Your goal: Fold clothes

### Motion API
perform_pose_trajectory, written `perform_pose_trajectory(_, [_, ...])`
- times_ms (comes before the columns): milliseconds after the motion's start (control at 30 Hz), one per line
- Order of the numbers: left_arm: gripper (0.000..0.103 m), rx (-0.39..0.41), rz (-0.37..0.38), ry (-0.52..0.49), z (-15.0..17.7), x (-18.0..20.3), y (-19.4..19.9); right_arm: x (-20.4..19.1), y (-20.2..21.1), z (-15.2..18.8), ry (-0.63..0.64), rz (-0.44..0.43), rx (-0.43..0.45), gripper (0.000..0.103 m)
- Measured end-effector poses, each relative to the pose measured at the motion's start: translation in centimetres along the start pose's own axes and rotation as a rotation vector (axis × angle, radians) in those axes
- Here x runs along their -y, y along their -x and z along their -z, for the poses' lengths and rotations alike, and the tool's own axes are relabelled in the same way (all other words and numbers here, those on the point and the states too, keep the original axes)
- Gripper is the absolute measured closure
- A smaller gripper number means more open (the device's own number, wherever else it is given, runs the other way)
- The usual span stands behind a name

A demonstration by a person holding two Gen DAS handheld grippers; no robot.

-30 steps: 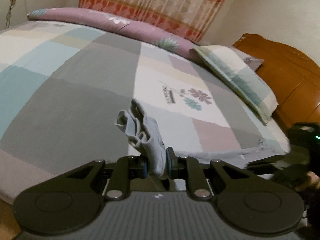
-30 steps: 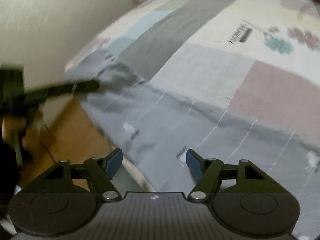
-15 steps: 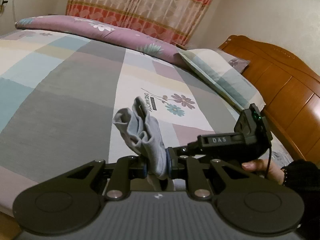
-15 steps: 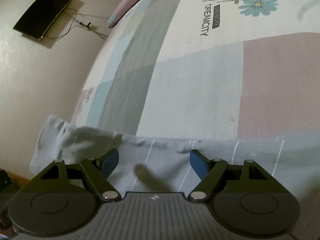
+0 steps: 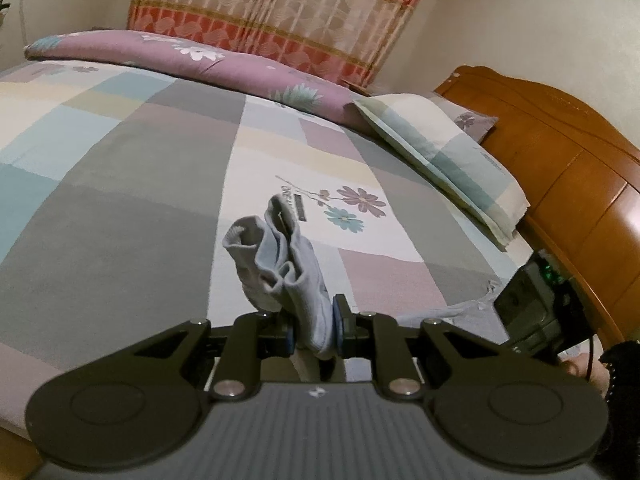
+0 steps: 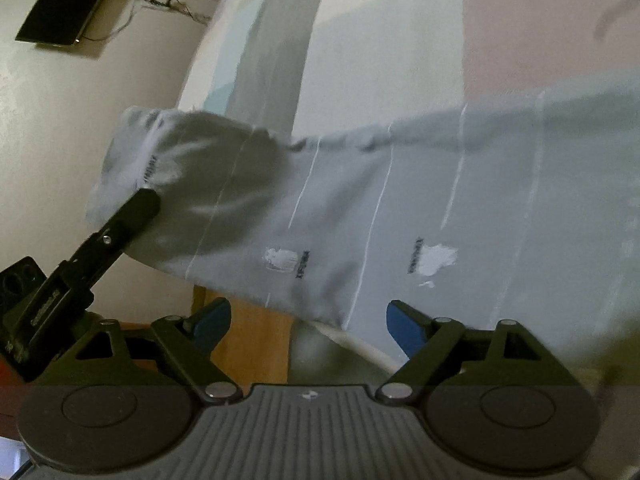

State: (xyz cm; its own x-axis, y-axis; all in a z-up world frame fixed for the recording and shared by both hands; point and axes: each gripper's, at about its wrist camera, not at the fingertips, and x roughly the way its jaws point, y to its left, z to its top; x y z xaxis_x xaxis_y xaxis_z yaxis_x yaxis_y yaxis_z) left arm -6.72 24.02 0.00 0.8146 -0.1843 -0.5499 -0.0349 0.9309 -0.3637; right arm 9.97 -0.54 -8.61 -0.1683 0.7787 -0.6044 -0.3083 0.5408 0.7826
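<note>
A grey garment (image 6: 400,200) with thin white stripes lies along the bed's near edge. My left gripper (image 5: 314,330) is shut on one bunched corner of the garment (image 5: 280,264), which sticks up between the blue pads. In the right wrist view, one of the left gripper's fingers (image 6: 140,204) holds that corner up at the left. My right gripper (image 6: 308,316) hovers over the garment's near hem. Its jaws are opening, and its pads touch nothing.
The bed (image 5: 120,208) has a patchwork sheet, with a rolled purple quilt (image 5: 200,56) at the far side. A pillow (image 5: 440,160) rests by the wooden headboard (image 5: 580,168). A curtain (image 5: 280,12) hangs behind. A dark screen (image 6: 68,4) is on the wall, and brown floor (image 6: 252,344) shows below the bed edge.
The right gripper's jaws spread wider and it rolled and dropped closer to the garment's hem. In the left wrist view its body slid from the middle to the right edge. The left grip is unchanged.
</note>
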Motion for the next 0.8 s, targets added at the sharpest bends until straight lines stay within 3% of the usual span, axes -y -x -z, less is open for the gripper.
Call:
perform_pose_trajectory(200, [0.087,0.005,0.038,-0.031,-0.8,2.3,0.0,1.1,6.5,1.1,0.029,0.066,0.124,0.01])
perform_pose_trajectory(433, [0.087,-0.007,0.098,-0.078,-1.4,5.5,-1.2,5.0,13.3,3.3,-0.048,0.128,0.28,0.009])
perform_pose_trajectory(667, [0.087,-0.077,0.147,-0.118,-0.6,8.1,-4.2,7.9,17.5,5.7,-0.152,0.15,0.416,0.009])
perform_pose_trajectory(800, [0.089,-0.132,0.152,-0.129,0.6,9.1,-6.3,8.9,17.6,6.3,-0.188,0.139,0.421,0.009])
